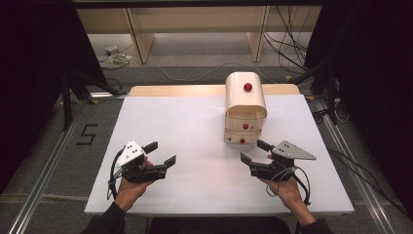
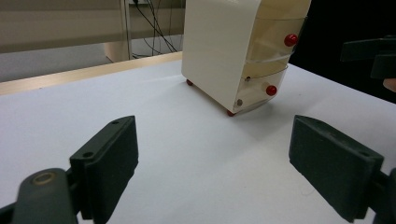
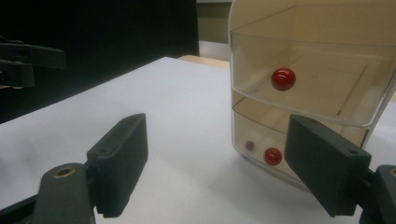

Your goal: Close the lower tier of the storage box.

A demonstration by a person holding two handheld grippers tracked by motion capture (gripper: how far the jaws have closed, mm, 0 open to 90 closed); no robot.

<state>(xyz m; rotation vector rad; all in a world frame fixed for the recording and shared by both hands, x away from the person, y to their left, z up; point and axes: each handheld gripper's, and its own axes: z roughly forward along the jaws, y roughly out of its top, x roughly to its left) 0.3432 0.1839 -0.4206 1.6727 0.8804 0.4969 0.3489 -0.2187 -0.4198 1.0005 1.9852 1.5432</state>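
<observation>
Drawer unit (image 1: 245,108) near worktop (image 1: 195,131) far edge, just beyond right hand-held gripper (image 1: 255,151), jaws spread, empty; left hand-held gripper (image 1: 160,153) likewise, well apart

Dim surroundings, bright tabletop (image 1: 195,126); near fingers (image 3: 119,163) blurred

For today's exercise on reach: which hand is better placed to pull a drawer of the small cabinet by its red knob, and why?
Probably the right. The right gripper sits just in front of the cabinet, jaws open, facing the lower red knob. The left gripper is farther off to the side.
</observation>
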